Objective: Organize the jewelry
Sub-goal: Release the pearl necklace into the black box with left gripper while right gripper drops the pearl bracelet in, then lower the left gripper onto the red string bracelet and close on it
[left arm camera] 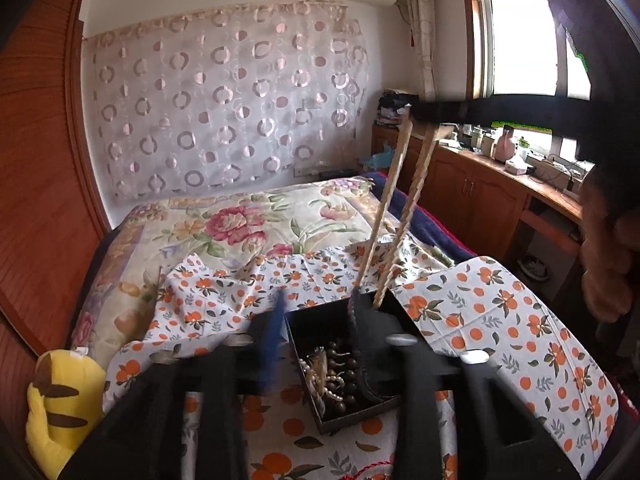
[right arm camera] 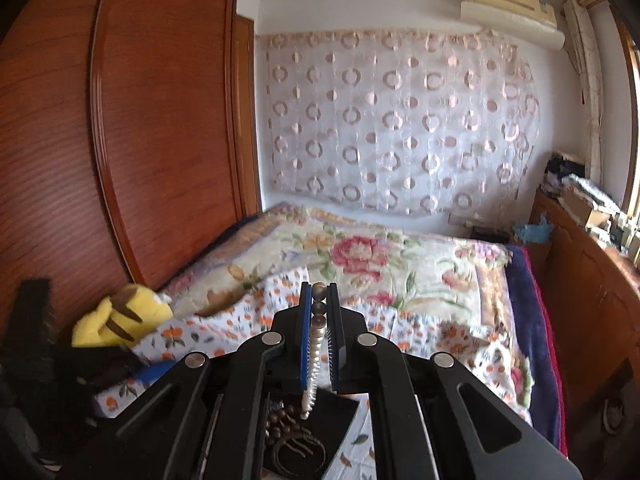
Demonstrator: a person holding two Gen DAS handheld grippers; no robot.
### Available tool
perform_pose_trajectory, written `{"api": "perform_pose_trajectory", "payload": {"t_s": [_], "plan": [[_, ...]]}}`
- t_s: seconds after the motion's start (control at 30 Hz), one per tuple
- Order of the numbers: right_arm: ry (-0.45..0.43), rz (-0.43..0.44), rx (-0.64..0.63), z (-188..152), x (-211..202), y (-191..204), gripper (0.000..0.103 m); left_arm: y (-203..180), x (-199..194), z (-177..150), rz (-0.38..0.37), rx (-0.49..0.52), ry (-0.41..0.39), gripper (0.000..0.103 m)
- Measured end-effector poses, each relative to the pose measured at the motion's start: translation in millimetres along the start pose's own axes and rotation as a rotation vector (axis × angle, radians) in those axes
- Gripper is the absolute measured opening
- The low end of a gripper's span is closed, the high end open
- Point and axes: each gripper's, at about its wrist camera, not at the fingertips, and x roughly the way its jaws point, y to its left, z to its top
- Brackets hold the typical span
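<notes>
A black jewelry box [left arm camera: 304, 328] sits on the orange-print cloth and holds pearl strands and dark bead bracelets [left arm camera: 340, 372]. My left gripper [left arm camera: 316, 320] is open, its fingers either side of the box's far left part. My right gripper [right arm camera: 319, 312] is shut on a pearl necklace [right arm camera: 316, 344] and holds it high. In the left wrist view the necklace [left arm camera: 394, 204] hangs in two taut strands from the right gripper [left arm camera: 416, 110] down into the box. The box [right arm camera: 332, 408] also shows below the right gripper.
A yellow plush toy [left arm camera: 60, 404] lies at the bed's left edge by the wooden wardrobe [left arm camera: 36, 184]. A floral quilt [left arm camera: 240, 224] covers the bed beyond. A wooden cabinet [left arm camera: 480, 188] with clutter runs along the right under the window.
</notes>
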Motion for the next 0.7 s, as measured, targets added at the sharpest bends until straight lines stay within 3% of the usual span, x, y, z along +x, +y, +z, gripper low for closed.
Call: {"api": "perform_pose_trajectory", "payload": {"t_s": [0.2,0.27,0.37,0.7], "plan": [[0.111,0.027,0.020,-40.5,29.8,-4.1,0.009,2.0,-11.6,-21.5,0.008,0.014,0.004,0.039],[0.129,0.034,0.019,-51.2,32.9,-3.0,0.017,3.7,-14.7,-29.8,0.009,0.014,0.012,0.040],[0.126,0.037,0.017,-65.1,28.8,-1.4,0.025,6.7,-20.2,-49.1,0.004,0.010,0.030,0.040],[0.152,0.103,-0.041,-127.3,-2.9,21.9,0.026,1.6,-27.3,-103.6,-0.017,0.022,0.105,0.046]]}}
